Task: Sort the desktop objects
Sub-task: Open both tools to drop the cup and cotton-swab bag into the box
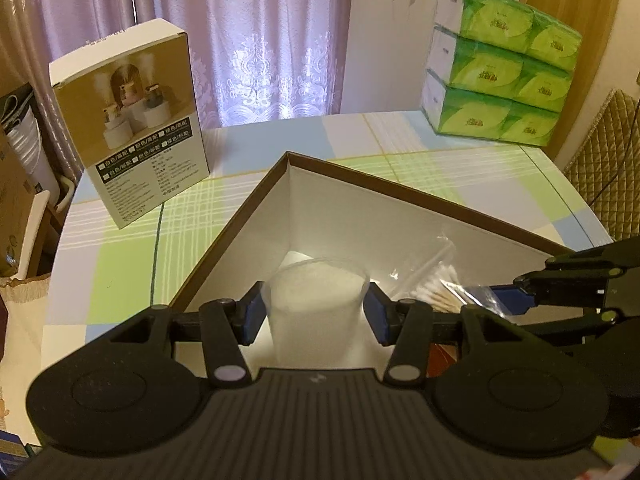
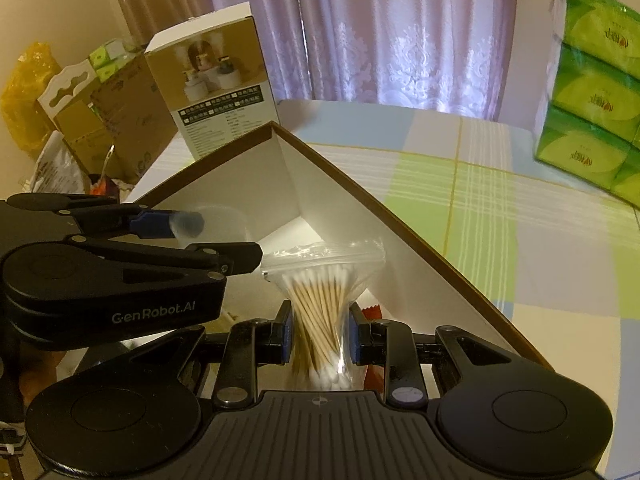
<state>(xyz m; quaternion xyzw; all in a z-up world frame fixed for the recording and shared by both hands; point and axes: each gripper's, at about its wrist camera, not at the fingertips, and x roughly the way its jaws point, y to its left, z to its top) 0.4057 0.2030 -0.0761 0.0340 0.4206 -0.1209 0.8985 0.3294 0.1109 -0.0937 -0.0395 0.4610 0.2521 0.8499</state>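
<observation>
My left gripper [image 1: 316, 312] is shut on a translucent plastic cup [image 1: 316, 304], held upright inside a white storage box with a brown rim [image 1: 420, 194]. My right gripper [image 2: 318, 336] is shut on a clear zip bag of cotton swabs [image 2: 320, 300], squeezing its middle, also over the box interior [image 2: 224, 184]. In the left wrist view the swab bag [image 1: 436, 292] lies to the right of the cup, with the right gripper's arm behind it. In the right wrist view the left gripper [image 2: 192, 236] and the cup [image 2: 224, 224] sit at the left.
A printed product carton [image 1: 136, 120] stands upright on the checked tablecloth [image 1: 120, 264] left of the box. A stack of green tissue packs [image 1: 500, 64] stands at the far right corner. Lilac curtains hang behind. An orange packet [image 2: 372, 312] lies in the box near the swabs.
</observation>
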